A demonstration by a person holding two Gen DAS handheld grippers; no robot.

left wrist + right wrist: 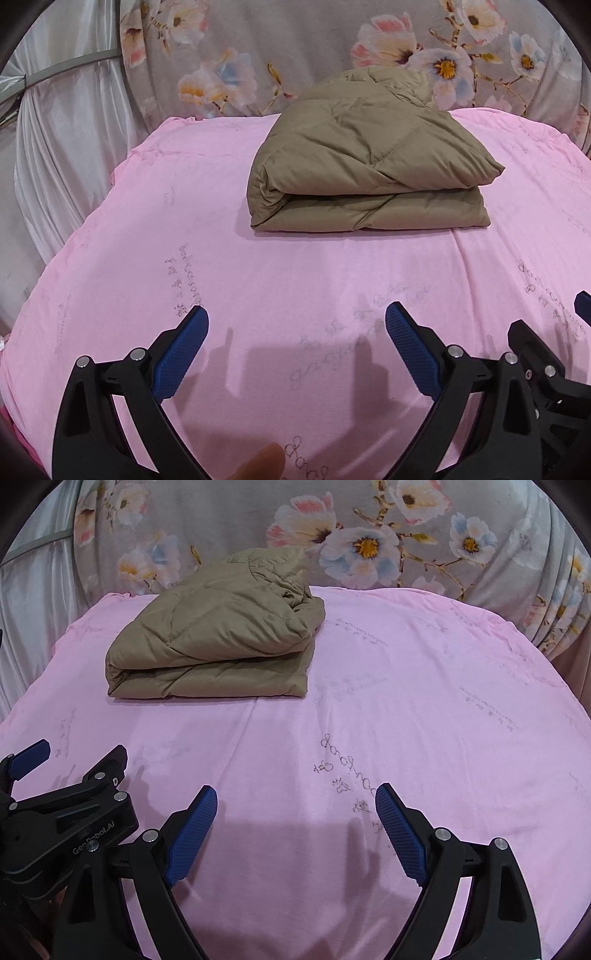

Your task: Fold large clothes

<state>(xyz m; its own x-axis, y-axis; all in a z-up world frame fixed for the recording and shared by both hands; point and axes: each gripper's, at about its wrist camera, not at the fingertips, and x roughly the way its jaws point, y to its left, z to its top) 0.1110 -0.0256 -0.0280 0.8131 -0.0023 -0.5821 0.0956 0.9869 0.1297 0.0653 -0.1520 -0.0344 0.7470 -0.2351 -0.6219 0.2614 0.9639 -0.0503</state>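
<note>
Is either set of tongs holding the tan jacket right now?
No. The folded tan puffer jacket lies alone on the pink sheet, while the left tongs and right tongs stand open and empty.

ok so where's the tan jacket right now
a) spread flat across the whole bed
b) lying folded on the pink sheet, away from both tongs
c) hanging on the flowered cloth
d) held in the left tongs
b: the tan jacket lies as a folded bundle on the pink sheet, and the left tongs and right tongs stand open and empty, well short of it.
</note>
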